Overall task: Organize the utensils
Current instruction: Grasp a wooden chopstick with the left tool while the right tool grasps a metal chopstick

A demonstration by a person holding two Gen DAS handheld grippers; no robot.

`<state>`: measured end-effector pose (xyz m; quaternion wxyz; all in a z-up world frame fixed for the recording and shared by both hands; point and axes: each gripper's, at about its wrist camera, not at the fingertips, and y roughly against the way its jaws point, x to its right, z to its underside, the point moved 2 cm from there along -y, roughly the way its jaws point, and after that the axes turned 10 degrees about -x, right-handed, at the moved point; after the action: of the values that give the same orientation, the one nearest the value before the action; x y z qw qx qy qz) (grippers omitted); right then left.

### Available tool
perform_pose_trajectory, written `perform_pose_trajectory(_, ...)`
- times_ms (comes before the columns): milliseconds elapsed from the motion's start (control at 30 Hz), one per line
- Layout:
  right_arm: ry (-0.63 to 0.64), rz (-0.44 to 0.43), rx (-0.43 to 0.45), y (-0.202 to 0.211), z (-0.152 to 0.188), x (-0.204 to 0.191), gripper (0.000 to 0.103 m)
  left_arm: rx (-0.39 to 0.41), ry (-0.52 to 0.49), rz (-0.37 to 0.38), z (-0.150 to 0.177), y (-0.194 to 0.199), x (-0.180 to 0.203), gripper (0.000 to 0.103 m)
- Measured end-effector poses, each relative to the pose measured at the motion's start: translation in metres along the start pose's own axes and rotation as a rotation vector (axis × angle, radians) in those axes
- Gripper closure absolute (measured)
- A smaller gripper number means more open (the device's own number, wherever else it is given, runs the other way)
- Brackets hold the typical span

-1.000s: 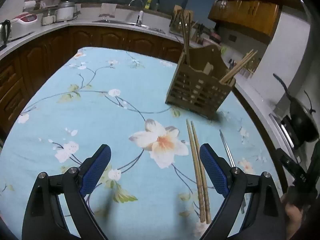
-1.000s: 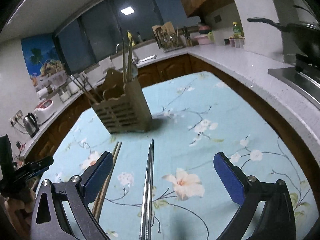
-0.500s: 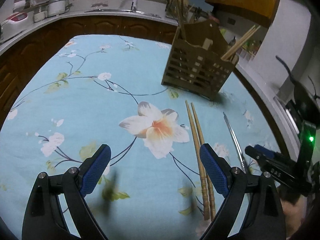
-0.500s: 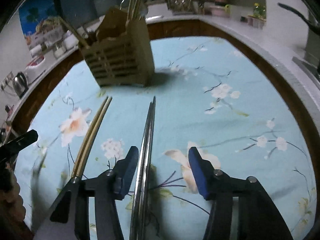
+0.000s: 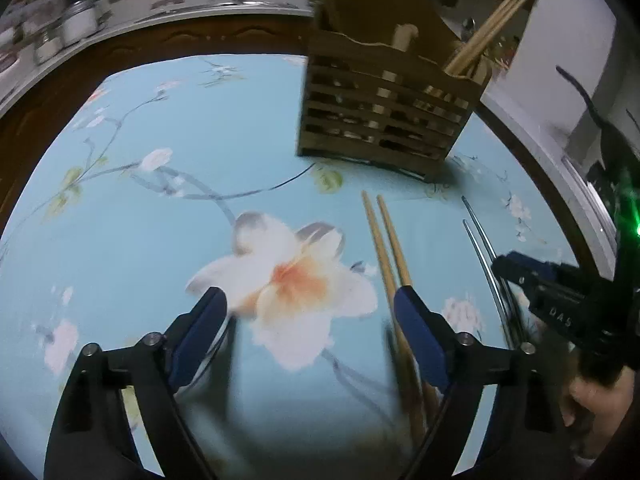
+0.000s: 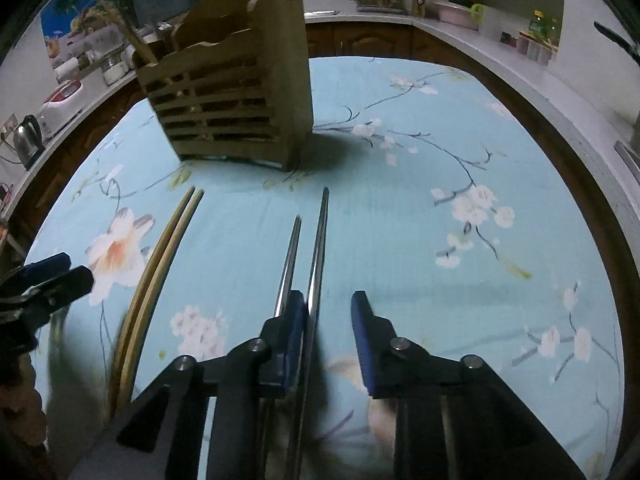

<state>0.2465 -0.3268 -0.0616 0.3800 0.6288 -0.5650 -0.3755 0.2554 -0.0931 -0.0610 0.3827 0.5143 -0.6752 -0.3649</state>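
Both grippers close in on chopsticks lying in front of the wooden utensil holder (image 6: pixel 236 76).

The right gripper (image 6: pixel 326 336) has just been narrowing its jaws about the steel chopsticks (image 6: pixel 318 248): one stick lies between them, the other outside the left pad, neither clamped (both point lengthwise at the holder). The left gripper (image 5: pixel 310 332), jaws wide and empty, stands beside the wooden chopsticks (image 5: pixel 386 244), which run under its right pad on the floral tabletop (image 5: pixel 200 120), tips toward the holder.
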Motion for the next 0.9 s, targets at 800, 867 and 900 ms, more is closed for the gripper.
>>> perform_pose_trajectory(800,0.008,-0.049,-0.002,-0.028,-0.054,0.002,0.082,-0.078,-0.135,-0.057,-0.057,-0.05,0.041,0.065)
perform_pose_trajectory(867,0.01,-0.047,0.005,-0.03,-0.056,0.0,0.082,-0.07,-0.163,-0.078,-0.057,-0.051,0.048,0.074)
perform_pose_trajectory(900,0.012,-0.045,0.007,-0.03,-0.057,-0.001,0.081,-0.069,-0.171,-0.075,-0.058,-0.051,0.051,0.078)
